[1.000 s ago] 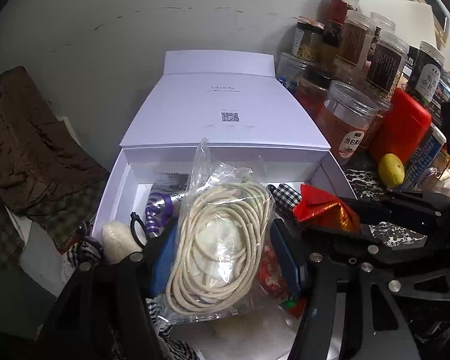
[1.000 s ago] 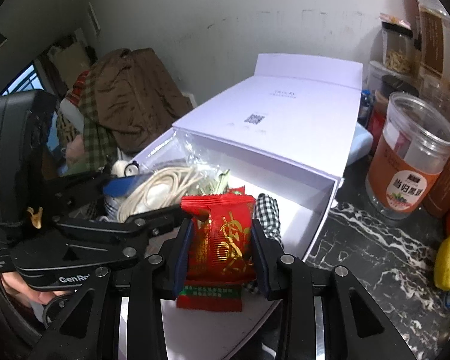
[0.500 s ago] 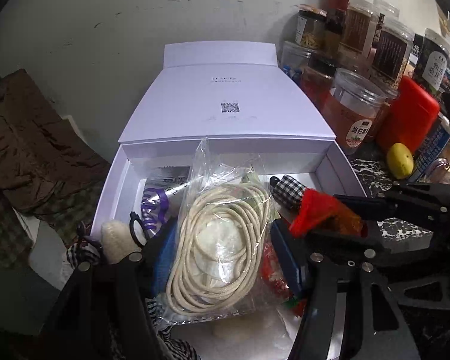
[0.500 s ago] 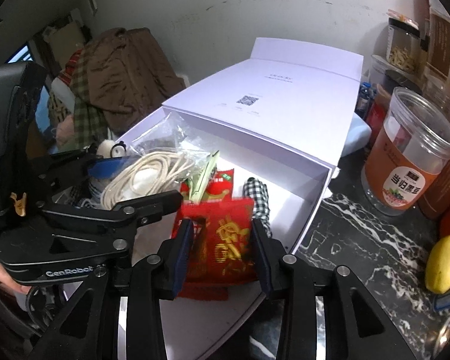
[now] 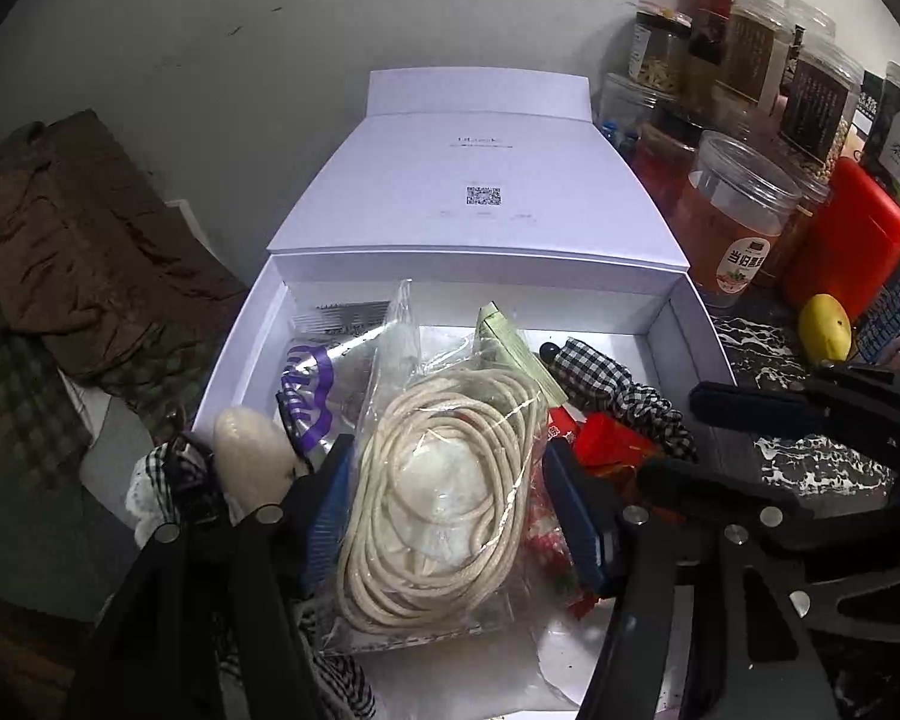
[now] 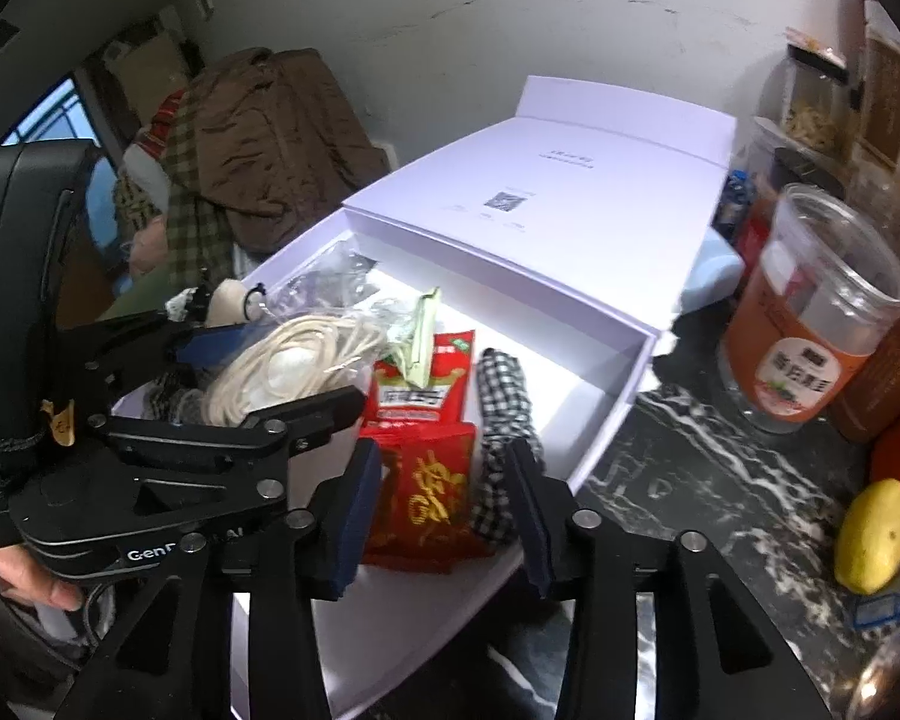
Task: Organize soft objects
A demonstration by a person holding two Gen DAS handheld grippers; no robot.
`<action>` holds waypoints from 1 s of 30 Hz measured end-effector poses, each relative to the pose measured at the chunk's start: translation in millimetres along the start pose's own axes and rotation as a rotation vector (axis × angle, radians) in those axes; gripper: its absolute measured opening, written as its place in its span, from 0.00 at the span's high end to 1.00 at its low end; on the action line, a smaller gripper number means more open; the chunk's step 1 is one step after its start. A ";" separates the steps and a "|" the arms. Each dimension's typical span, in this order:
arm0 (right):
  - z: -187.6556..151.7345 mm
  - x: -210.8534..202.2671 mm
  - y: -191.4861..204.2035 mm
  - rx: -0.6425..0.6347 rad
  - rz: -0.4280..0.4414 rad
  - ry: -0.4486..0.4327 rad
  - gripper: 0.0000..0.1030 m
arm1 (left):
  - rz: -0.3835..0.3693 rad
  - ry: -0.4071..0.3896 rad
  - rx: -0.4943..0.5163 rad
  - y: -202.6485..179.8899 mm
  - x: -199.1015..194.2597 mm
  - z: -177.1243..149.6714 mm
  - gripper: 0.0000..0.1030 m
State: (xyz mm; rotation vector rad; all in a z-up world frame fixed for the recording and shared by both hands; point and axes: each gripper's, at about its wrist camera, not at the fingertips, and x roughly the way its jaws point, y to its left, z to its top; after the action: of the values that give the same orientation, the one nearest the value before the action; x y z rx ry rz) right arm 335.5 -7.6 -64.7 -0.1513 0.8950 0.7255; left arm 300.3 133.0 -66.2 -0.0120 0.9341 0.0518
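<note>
The right claw (image 6: pixel 444 510) has just been opening; its two pads stand apart with the red packet (image 6: pixel 429 498) between them, and from the pictures the packet looks let go and lying on the floor of the white box (image 6: pixel 624 384), near its front right corner. The left claw (image 5: pixel 444 510) is clamped on the clear bag of cream cord (image 5: pixel 444 492), which sits over the middle of the box, toward the front edge.

I think the step now is to leave the red packet and set the bag down too. To do it well, the right claw should open a bit more and pull straight back, so the pads do not drag the packet or the checked cloth (image 6: pixel 504 420) beside it; then the left claw can lower the bag onto a bare bit of the floor before letting go, so the cord does not spill over the front edge.

In the box there is also a second red packet (image 6: pixel 426 378) behind the first one, a small green packet (image 6: pixel 423 330) on top of that, a purple and silver bag (image 5: pixel 315 384) near the back left corner, and a white fuzzy thing (image 5: pixel 252 456) at the left edge; the lid (image 5: pixel 480 192) stands open at the back. Outside, on the dark bench by the right edge of the box, stand a clear jar (image 6: pixel 810 312) with something orange in it and a lemon (image 6: pixel 876 534).
</note>
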 end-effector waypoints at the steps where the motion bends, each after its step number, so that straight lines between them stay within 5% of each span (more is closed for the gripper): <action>1: -0.3 -4.4 -0.8 0.002 -0.002 -0.011 0.52 | 0.000 -0.006 -0.008 -0.5 -1.2 0.4 0.40; 18: -4.5 -57.7 -5.7 0.017 -0.040 -0.111 0.49 | 0.039 -0.137 0.008 -23.7 -60.7 1.2 0.40; 30: 1.4 -128.4 30.5 -0.036 -0.073 -0.273 0.43 | 0.086 -0.287 -0.025 -21.2 -140.2 3.6 0.40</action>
State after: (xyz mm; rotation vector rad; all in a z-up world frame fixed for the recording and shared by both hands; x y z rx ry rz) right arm 264.8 -49.8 38.4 -0.1125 0.6133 0.6758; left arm 221.1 106.3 48.3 0.0123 0.6462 0.1410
